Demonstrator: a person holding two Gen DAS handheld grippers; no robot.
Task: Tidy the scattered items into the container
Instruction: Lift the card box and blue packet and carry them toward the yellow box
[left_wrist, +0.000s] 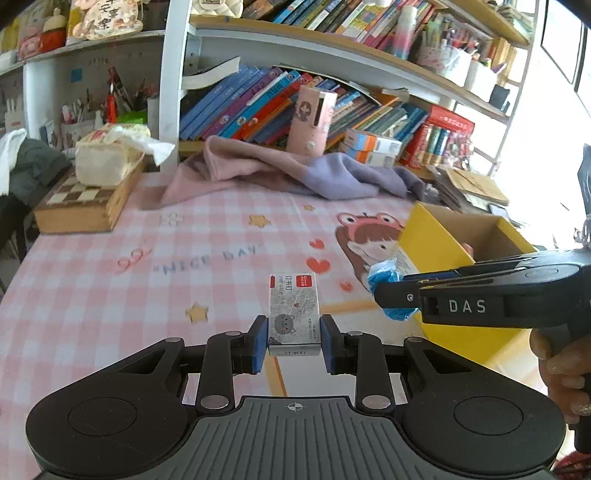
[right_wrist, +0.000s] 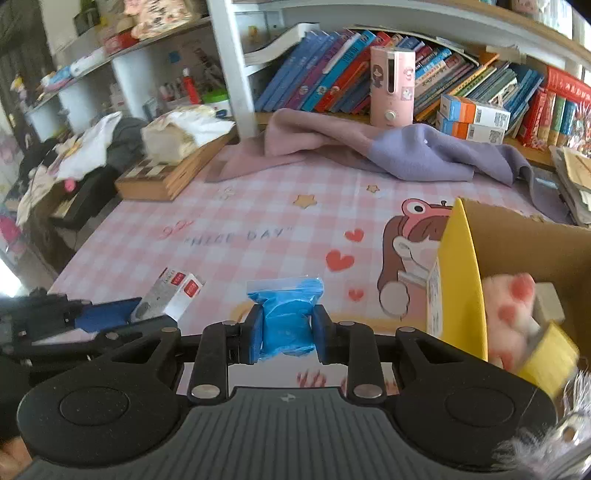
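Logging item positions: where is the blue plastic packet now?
Blue plastic packet is clamped in the right gripper, just left of the yellow box.

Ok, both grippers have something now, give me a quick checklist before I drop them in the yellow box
1. Left gripper gripping staple box: ok, blue fingers on both sides.
2. Right gripper gripping blue bag: ok.
3. Yellow box open on top: ok.
4. Room inside: ok, pink plush toy fills only part.
5. Right gripper over the opening: not ok, it is beside the wall.
6. Staple box lifted off the tablecloth: cannot tell.
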